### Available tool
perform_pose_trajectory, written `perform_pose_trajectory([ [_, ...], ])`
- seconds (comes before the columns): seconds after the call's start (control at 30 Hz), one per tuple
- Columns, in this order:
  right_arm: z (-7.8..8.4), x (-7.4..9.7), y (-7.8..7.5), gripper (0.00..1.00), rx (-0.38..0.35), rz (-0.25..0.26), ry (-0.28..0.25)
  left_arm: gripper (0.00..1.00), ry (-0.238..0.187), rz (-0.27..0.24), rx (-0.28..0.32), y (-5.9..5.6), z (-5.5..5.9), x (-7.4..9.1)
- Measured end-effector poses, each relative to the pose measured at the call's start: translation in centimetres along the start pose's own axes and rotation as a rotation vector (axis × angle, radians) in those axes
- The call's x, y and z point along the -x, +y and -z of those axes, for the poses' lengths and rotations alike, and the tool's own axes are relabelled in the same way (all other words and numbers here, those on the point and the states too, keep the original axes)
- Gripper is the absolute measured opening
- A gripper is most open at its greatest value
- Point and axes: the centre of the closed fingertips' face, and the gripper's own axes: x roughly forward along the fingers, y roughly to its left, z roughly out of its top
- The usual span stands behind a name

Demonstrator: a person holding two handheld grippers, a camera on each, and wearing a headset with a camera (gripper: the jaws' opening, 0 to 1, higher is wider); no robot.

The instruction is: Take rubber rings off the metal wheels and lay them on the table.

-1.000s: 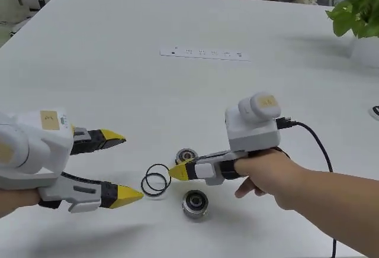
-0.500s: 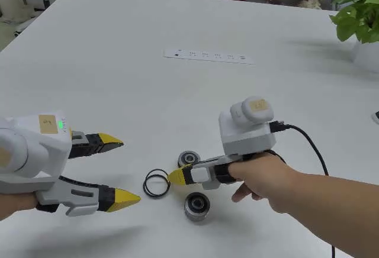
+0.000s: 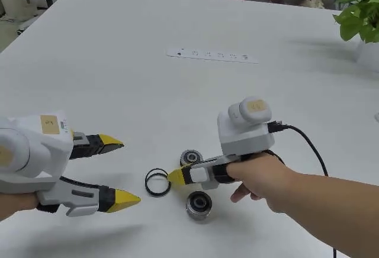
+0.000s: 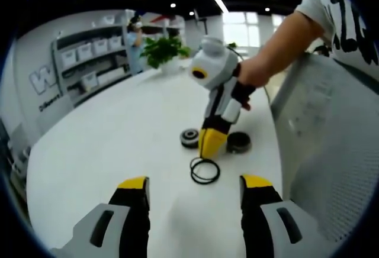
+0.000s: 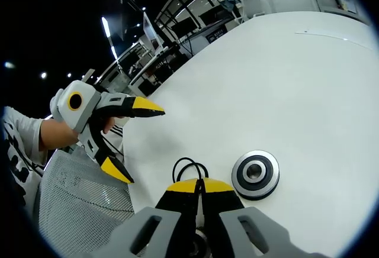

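Two thin black rubber rings lie overlapping flat on the white table. To their right sit two small metal wheels, one farther back and one nearer. My right gripper is shut, its yellow tip low at the right edge of the rings, between the wheels. Its own view shows the rings just past the closed tip and one wheel to the right. My left gripper hovers open left of the rings, nothing between its jaws. Its view shows the rings ahead.
A white power strip lies farther back on the table. A potted plant stands at the far right corner. The right gripper's black cable trails off to the right. A grey mesh chair is beside the table.
The head camera has shifted a little. The grippers, rings and wheels keep almost the same places.
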Motion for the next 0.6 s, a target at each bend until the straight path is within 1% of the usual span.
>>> perform_pose_trajectory([
  [0.13, -0.04, -0.02, 0.15, 0.0, 0.006, -0.008, -0.001, 0.62, 0.004, 0.001, 0.002, 0.01, 0.12, -0.05],
  [0.37, 0.25, 0.03, 0.23, 0.02, 0.019, -0.007, 0.009, 0.62, 0.01, 0.006, 0.004, -0.16, 0.29, -0.23],
  [0.6, -0.03, 0.26, 0.52, 0.04, 0.025, -0.016, -0.004, 0.62, 0.016, 0.013, 0.006, -0.37, 0.4, -0.35],
])
